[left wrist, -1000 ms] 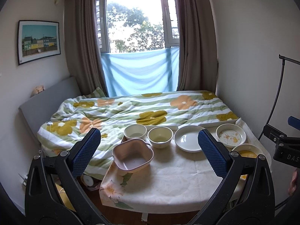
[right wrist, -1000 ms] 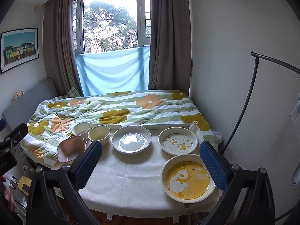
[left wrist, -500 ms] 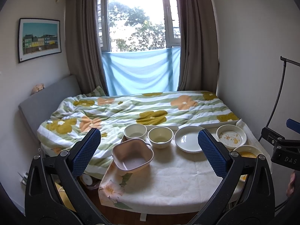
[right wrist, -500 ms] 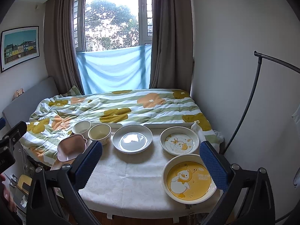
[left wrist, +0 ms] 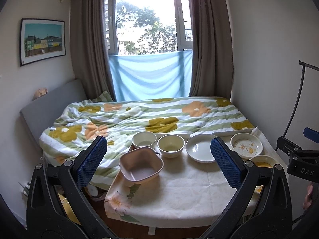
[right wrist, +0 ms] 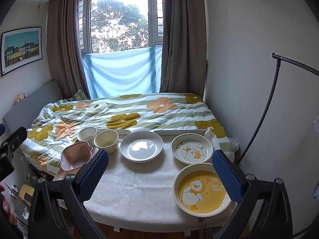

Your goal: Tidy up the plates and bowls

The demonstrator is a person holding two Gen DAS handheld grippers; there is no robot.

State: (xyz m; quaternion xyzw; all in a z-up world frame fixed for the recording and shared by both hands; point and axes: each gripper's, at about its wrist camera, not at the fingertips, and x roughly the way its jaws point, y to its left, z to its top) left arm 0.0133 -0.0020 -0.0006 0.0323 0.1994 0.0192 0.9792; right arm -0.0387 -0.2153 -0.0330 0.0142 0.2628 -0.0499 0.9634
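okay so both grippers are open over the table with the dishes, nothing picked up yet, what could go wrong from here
Two risks stand out.

The pink square bowl sits at the table's left edge, where the cloth drops off toward the floor; a clumsy nudge from the left gripper could tip it over the side.

The yellow duck plate lies close to the near right edge, right beside the right gripper; it is shallow, so a pinch on its rim may slip or drag it off.

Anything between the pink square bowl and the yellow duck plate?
Right wrist view: only bare tablecloth lies between the pink square bowl and the yellow duck plate.
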